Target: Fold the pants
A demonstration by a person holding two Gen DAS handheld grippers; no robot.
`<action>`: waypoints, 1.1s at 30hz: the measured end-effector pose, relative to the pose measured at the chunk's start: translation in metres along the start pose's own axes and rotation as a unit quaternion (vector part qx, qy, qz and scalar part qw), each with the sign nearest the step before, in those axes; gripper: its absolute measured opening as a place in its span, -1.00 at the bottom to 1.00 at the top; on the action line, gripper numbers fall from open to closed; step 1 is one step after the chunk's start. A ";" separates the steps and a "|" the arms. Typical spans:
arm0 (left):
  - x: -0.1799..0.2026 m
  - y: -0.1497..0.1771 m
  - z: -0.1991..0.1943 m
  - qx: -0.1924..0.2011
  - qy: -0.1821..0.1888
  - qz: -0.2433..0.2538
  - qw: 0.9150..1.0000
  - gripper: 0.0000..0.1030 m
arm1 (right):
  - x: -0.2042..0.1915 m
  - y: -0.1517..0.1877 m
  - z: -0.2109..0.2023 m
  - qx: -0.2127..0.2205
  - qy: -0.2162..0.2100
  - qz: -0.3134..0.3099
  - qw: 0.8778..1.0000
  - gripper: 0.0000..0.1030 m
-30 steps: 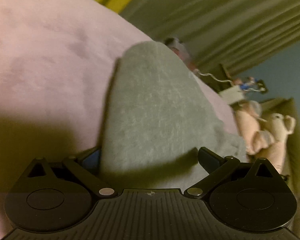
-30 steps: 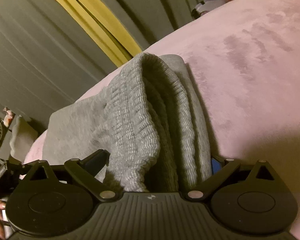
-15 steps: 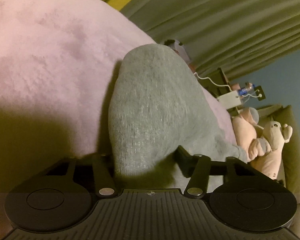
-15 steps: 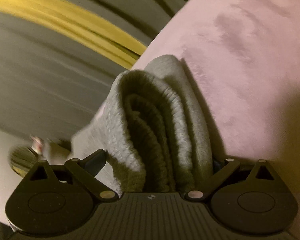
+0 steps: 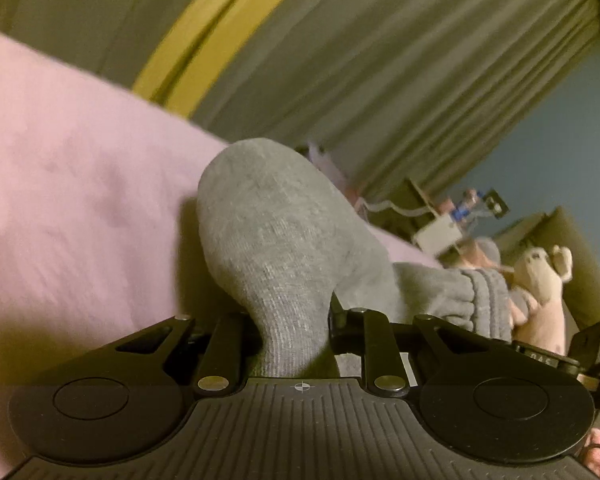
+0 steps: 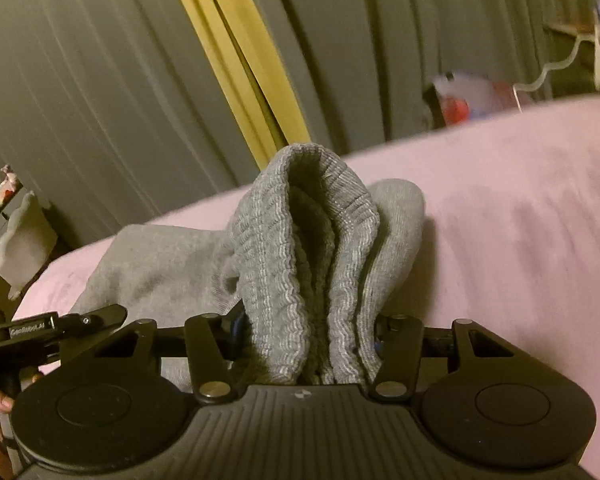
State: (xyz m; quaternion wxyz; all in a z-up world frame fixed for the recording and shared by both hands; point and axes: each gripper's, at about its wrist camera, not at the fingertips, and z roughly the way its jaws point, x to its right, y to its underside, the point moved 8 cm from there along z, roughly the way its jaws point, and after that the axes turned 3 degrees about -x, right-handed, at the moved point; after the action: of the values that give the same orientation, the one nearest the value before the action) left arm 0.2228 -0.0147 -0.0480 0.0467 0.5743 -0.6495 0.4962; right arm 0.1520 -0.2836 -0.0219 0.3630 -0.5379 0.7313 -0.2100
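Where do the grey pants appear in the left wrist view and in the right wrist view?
Left wrist view: the grey pants rise from the bottom centre, smooth fabric, with the ribbed band lower right.
Right wrist view: the grey pants stand at the centre, ribbed band folded and facing the camera.
Shared landmark: the yellow strip between the grey curtains, above the pink cover.

A pink bedcover (image 5: 72, 200) fills the lower field in both views, its plush nap marked with darker brushed patches. Behind it hang pleated grey-green curtains (image 6: 80, 92) with a yellow strip (image 6: 236, 64) between them, running from 12 o'clock toward centre in the right wrist view. In the left wrist view, at 3 o'clock, sit pale stuffed toys (image 5: 540, 276), a white box (image 5: 438, 234) with a cable, and a blue wall (image 5: 560, 132).
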 end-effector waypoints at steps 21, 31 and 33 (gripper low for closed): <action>-0.004 0.044 0.015 -0.074 -0.147 0.129 0.978 1.00 | 0.019 0.073 0.001 0.004 0.179 -0.015 0.984 0.92; 0.001 0.039 -0.051 0.039 -0.165 0.027 0.985 0.99 | -0.014 0.102 -0.048 -0.002 0.184 -0.054 0.981 0.92; 0.006 0.059 -0.041 -0.005 -0.181 0.027 0.983 0.99 | -0.010 0.121 -0.050 -0.027 0.188 -0.045 0.981 0.92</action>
State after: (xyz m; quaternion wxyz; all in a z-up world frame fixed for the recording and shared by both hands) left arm 0.1528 0.0008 -0.0587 -0.0821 0.6367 -0.6651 0.3814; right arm 0.0394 -0.2385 -0.0711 0.1947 -0.5308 0.7667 -0.3042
